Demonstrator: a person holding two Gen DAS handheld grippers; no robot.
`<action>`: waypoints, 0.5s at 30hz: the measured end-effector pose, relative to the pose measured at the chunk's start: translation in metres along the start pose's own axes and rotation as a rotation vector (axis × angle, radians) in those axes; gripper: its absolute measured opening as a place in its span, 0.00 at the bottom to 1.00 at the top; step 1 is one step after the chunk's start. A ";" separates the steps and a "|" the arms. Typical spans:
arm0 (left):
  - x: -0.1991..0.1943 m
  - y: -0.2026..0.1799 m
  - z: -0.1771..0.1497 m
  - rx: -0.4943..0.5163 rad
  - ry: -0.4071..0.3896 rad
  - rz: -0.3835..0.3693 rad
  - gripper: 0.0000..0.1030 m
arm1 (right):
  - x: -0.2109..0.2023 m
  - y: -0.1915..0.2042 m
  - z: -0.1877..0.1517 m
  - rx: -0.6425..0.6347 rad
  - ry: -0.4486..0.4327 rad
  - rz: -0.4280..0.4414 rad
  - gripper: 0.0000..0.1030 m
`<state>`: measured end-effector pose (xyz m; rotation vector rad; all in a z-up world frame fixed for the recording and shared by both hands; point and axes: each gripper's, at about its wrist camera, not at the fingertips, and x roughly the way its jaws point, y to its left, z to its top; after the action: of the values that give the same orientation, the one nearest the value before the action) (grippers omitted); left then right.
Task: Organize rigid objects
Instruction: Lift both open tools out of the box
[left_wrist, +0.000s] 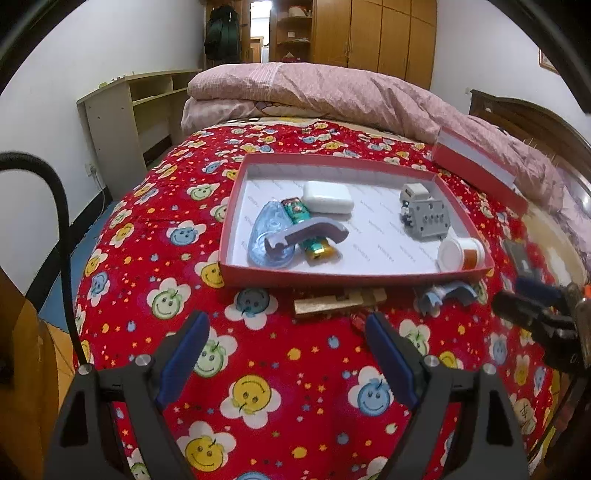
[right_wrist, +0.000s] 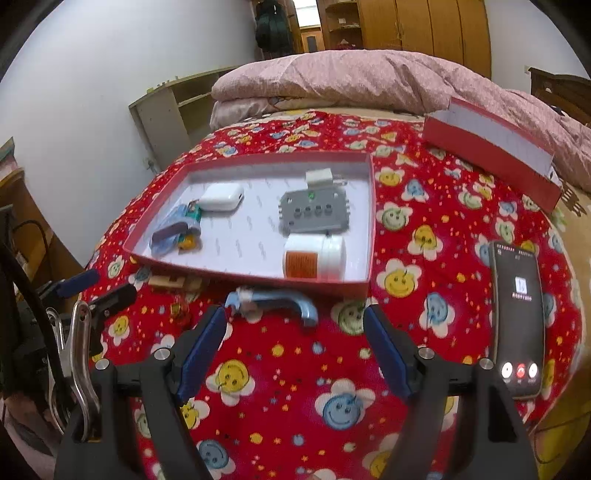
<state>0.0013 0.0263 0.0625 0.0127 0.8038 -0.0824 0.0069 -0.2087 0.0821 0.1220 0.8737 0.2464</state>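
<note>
Hovering wide open over the red smiley-flower bedspread (left_wrist: 280, 369), the left gripper (left_wrist: 288, 339) faces a flat wooden block (left_wrist: 338, 301) just outside the shallow red cardboard tray (left_wrist: 354, 275), probably next to load. Equally wide, the right gripper (right_wrist: 295, 328) lines up on a curved pale-blue plastic piece (right_wrist: 275, 301).

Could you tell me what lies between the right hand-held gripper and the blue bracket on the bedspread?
Nothing but bare bedspread: in the right wrist view the blue bracket lies just ahead of the open right hand-held gripper, untouched.
</note>
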 end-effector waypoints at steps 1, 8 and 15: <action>-0.001 0.001 -0.001 -0.001 0.002 0.004 0.87 | 0.001 0.000 -0.002 0.001 0.005 0.002 0.76; -0.010 0.008 -0.008 -0.028 0.023 0.011 0.87 | -0.007 -0.012 -0.011 0.032 0.036 0.050 0.76; -0.009 0.008 -0.021 -0.031 0.052 0.000 0.87 | -0.022 -0.023 -0.037 -0.028 0.088 0.020 0.76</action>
<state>-0.0196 0.0353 0.0546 -0.0145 0.8573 -0.0701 -0.0317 -0.2369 0.0701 0.0948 0.9568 0.2844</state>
